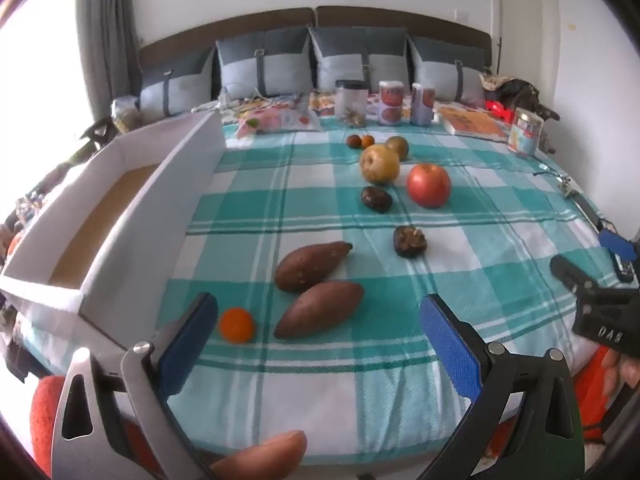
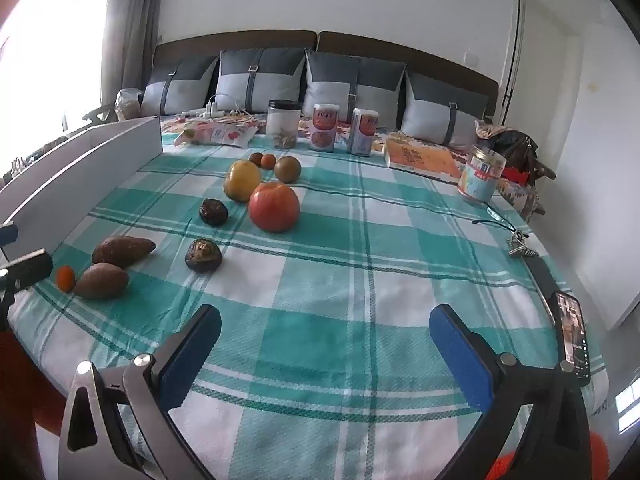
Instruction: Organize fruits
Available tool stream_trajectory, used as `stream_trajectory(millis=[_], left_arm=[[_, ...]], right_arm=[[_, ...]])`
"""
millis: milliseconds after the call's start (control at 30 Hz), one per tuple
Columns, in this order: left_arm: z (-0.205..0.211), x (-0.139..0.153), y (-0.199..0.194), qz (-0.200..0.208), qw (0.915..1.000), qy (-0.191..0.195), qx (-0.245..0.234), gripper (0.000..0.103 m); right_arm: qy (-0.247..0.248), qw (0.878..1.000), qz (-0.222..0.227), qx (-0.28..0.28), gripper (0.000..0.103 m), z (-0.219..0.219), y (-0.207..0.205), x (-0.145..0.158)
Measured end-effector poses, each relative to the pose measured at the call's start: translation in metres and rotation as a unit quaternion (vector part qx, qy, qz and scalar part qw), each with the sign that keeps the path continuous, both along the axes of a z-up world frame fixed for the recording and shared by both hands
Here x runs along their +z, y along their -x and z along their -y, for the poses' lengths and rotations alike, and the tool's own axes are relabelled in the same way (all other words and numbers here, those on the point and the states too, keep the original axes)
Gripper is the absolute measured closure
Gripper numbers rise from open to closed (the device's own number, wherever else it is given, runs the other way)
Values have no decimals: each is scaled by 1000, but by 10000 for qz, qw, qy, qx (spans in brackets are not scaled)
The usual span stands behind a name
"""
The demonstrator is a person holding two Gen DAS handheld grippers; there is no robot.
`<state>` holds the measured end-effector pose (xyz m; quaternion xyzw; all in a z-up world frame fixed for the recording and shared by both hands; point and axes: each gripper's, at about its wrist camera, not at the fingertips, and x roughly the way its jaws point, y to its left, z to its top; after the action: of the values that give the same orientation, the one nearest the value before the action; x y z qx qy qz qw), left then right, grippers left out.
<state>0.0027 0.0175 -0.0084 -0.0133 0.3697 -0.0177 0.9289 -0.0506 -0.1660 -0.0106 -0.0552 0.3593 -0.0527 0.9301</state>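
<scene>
Fruits lie on a teal checked cloth on a bed. Two sweet potatoes (image 1: 316,292) (image 2: 108,266) and a small orange (image 1: 237,324) (image 2: 65,278) lie nearest the left gripper (image 1: 320,316), which is open and empty just short of them. Farther back sit a red apple (image 1: 429,185) (image 2: 274,206), a yellow pear (image 1: 379,163) (image 2: 241,181), a green-brown fruit (image 1: 397,146) (image 2: 287,169), two dark wrinkled fruits (image 1: 409,241) (image 2: 203,255) and tiny round ones (image 1: 360,141). An empty white box (image 1: 132,216) (image 2: 80,168) stands left. The right gripper (image 2: 325,328) is open over bare cloth.
Jars and cans (image 2: 324,127) line the back before grey pillows (image 2: 352,84), with a book (image 2: 420,159) and a jar (image 2: 482,178) to the right. A phone (image 2: 574,340) and keys (image 2: 520,246) lie at the right edge. A fingertip (image 1: 264,454) shows at the bottom.
</scene>
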Motion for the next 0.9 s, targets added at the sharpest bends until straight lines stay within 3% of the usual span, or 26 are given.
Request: stream_trajectory(millis=[100,200,900], left_arm=[[1,-2,10,161,9995,-261,59,1],[5,-4,8,116,9991,-355,179,1],[2,-8,7,99,9989,-389,260,1]], right_arm=[[-44,10000,-44,-53,0,2,-6,3],[132,9995,264,-85,0,5,-2,2],[175,9995,271,55,0,2,1,-4]])
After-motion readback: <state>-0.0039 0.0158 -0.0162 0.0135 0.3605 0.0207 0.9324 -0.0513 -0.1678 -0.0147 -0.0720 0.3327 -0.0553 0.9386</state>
